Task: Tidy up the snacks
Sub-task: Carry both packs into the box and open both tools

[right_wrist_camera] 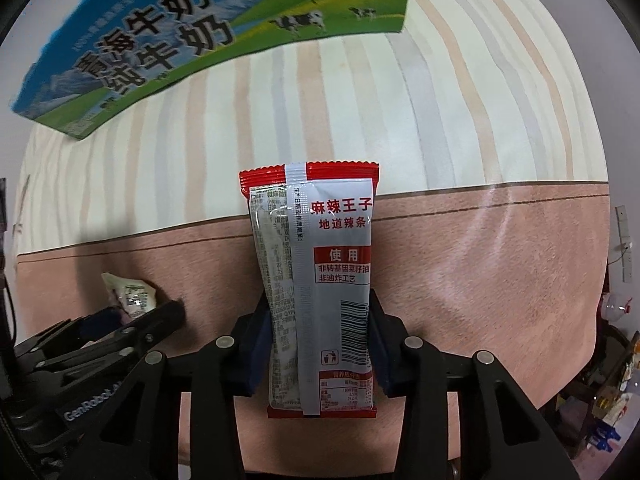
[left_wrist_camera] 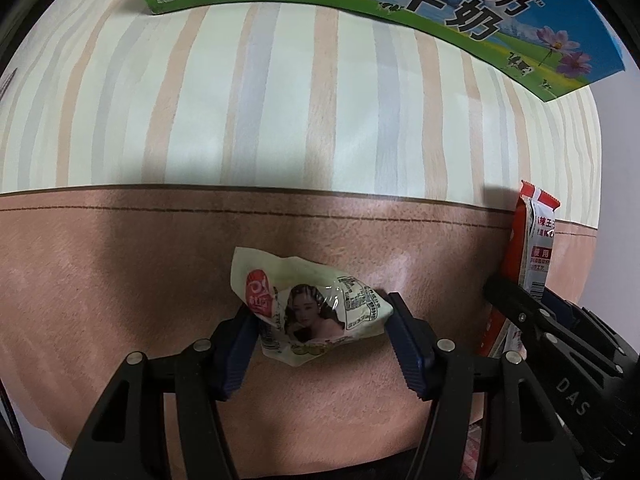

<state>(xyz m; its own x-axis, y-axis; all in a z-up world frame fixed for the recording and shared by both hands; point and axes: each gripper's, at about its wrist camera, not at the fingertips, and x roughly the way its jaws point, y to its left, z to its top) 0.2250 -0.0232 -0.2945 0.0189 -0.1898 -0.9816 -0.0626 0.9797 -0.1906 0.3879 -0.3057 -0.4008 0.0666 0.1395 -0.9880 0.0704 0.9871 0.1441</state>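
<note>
A: What could go wrong from here?

B: Both grips look shallow to me. The left gripper (left_wrist_camera: 320, 316) pinches the small pale snack packet (left_wrist_camera: 308, 312) by its crumpled sides, low in the middle of the left view. That wrapper is soft, so it could twist or slide out once lifted.

A: And the other one?

B: The right gripper (right_wrist_camera: 318, 344) is closed on the red-and-silver spicy strip packet (right_wrist_camera: 316, 280), pads pressing its lower half. Most of the packet sticks out past the fingertips, so it might droop or swing and catch something on the way.

A: Catch what?

B: Probably the milk carton (right_wrist_camera: 160, 36) at the upper left of the right view, standing on the striped cloth (right_wrist_camera: 400, 120). The two grippers are also close together and could bump.

A: Where do the snacks sit now?

B: Each between its own fingers, over the pink band of the cloth.
</note>
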